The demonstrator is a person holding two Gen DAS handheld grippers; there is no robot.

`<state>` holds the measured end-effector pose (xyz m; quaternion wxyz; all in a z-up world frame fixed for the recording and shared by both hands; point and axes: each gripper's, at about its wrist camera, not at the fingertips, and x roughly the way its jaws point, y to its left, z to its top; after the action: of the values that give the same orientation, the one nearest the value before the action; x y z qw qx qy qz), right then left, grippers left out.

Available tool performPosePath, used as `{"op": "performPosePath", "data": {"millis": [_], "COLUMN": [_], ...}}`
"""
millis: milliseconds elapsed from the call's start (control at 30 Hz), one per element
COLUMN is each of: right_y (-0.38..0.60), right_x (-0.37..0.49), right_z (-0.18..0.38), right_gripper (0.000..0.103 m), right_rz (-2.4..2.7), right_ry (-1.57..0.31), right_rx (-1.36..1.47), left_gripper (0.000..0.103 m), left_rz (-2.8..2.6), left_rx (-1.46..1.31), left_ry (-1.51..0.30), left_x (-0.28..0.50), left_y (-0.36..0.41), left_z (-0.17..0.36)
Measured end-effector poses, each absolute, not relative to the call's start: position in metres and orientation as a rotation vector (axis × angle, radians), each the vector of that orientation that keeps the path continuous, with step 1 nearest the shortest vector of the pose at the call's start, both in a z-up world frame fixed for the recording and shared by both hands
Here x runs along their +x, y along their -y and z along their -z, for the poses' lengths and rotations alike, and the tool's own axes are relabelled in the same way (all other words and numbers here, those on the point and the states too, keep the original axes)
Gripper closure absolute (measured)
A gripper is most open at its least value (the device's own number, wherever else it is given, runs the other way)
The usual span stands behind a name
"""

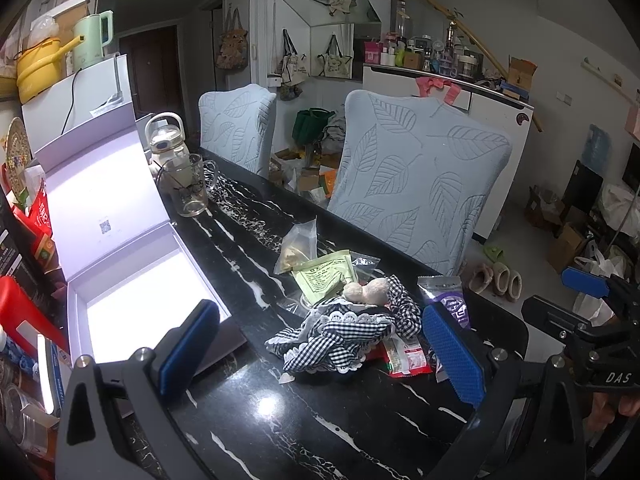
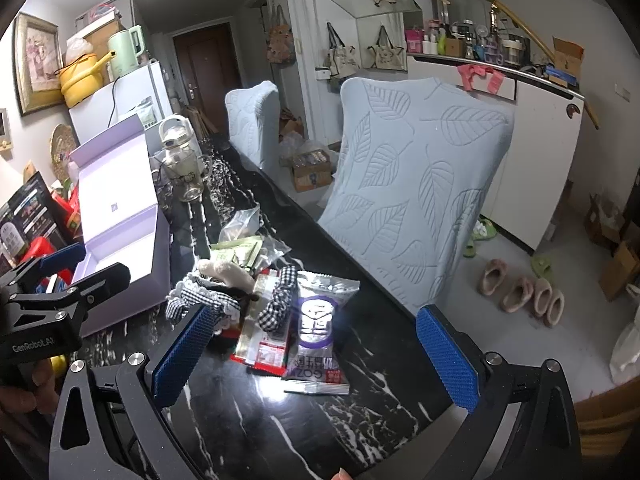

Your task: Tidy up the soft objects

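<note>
A heap of soft things lies on the black marble table (image 1: 304, 420): a black-and-white checked cloth with lace trim (image 1: 340, 336) (image 2: 200, 300), a beige plush piece (image 1: 366, 292) (image 2: 224, 270) on top, and snack packets. A purple-and-silver packet (image 2: 318, 328) (image 1: 450, 300) lies nearest the right gripper, beside a red-and-white packet (image 2: 262, 344) (image 1: 404, 356). An open lilac box (image 1: 132, 284) (image 2: 120, 248) stands left of the heap. My left gripper (image 1: 320, 356) hangs open just before the checked cloth. My right gripper (image 2: 316, 360) is open above the purple packet. Neither holds anything.
A glass mug (image 1: 188, 190) and a cream bottle (image 1: 166, 140) stand at the table's far end. Two leaf-patterned chairs (image 1: 416, 184) line the right edge. A green sachet (image 1: 320, 276) and clear bags (image 1: 298, 242) lie behind the heap. Red and black boxes (image 1: 24, 280) crowd the left.
</note>
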<state>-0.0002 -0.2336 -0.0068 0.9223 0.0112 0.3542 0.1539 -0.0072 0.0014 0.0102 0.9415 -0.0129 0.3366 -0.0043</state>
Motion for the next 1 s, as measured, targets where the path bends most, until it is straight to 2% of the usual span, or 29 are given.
{"op": "performPosePath", "data": {"millis": [1000], "right_y": [0.2379], "right_x": [-0.0028], "right_z": [0.0087], "right_gripper": [0.000], "right_rz": [-0.310], "right_ry": [-0.726], "right_rx": [0.021], "left_gripper": [0.000], "left_rz": [0.017], "left_rx": [-0.015], "left_ry": [-0.681], "left_x": [-0.0121], "left_y": [0.0039], "left_z": [-0.0118]}}
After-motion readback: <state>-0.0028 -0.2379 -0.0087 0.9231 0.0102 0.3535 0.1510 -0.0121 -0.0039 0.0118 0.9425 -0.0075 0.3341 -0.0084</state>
